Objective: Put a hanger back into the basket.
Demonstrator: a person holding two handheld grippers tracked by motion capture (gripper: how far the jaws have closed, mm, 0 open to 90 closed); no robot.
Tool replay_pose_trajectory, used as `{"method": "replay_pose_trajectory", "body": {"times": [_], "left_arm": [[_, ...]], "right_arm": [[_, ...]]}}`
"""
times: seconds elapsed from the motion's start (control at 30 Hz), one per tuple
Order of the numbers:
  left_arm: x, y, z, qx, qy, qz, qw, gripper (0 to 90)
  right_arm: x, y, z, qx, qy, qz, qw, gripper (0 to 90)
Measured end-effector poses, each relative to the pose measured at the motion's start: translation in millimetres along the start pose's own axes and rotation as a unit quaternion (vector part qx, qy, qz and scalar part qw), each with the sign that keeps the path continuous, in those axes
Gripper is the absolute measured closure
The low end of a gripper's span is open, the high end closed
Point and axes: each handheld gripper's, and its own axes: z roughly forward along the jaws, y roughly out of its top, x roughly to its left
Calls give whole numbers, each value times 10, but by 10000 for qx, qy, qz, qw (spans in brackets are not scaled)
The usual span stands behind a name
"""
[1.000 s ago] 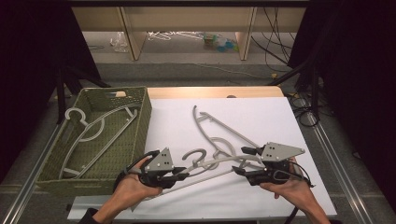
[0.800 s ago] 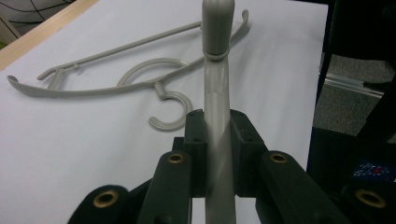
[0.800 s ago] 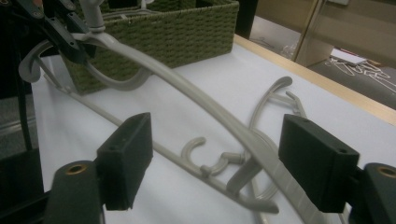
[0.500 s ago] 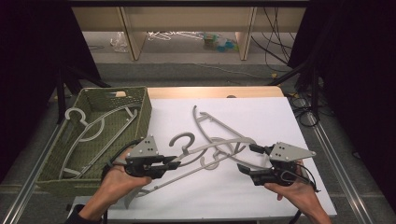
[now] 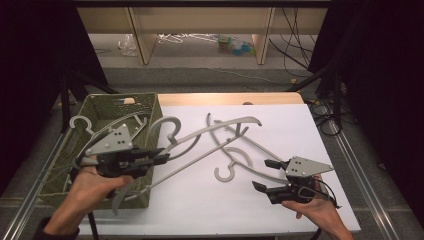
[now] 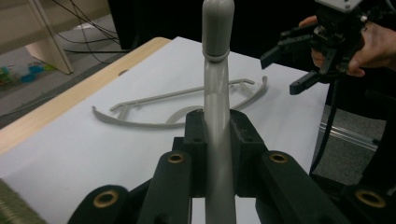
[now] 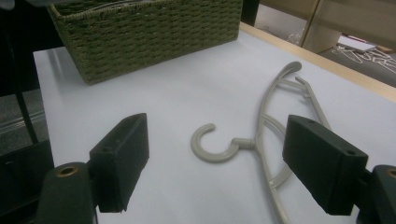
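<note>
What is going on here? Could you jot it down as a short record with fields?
Work in hand: moving grey plastic hangers into a green woven basket
Left gripper: shut on a raised grey plastic hanger, beside the basket
Right gripper: open, jaws just widened, nothing between them
On the white table sheet: a second grey hanger
In the basket: another hanger

Left gripper (image 5: 159, 158): jaws clamped tight on a grey hanger (image 5: 200, 135), its bar running straight up between them in the left gripper view; left hand (image 5: 95, 182) wrapped round the grip, forearm entering from the lower edge. Right gripper (image 5: 265, 175): jaws have just been opening and stand wide apart, nothing between the pads; right hand (image 5: 312, 210) holds it low and level.
</note>
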Motion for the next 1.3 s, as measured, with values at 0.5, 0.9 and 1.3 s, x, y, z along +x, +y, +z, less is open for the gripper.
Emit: {"method": "replay_pose_trajectory", "body": {"times": [0.5, 0.9, 1.3], "left_arm": [[739, -78, -464, -106, 1258, -196, 9918, 790], [1249, -364, -579, 74, 1951, -508, 9794, 790], [1587, -735, -767, 208, 2216, -686, 9725, 790]], "right_arm": [[-2, -20, 27, 76, 98, -12, 9999, 217], [3, -37, 52, 101, 161, -26, 9998, 209], [2, -46, 70, 174, 205, -26, 9996, 206]]}}
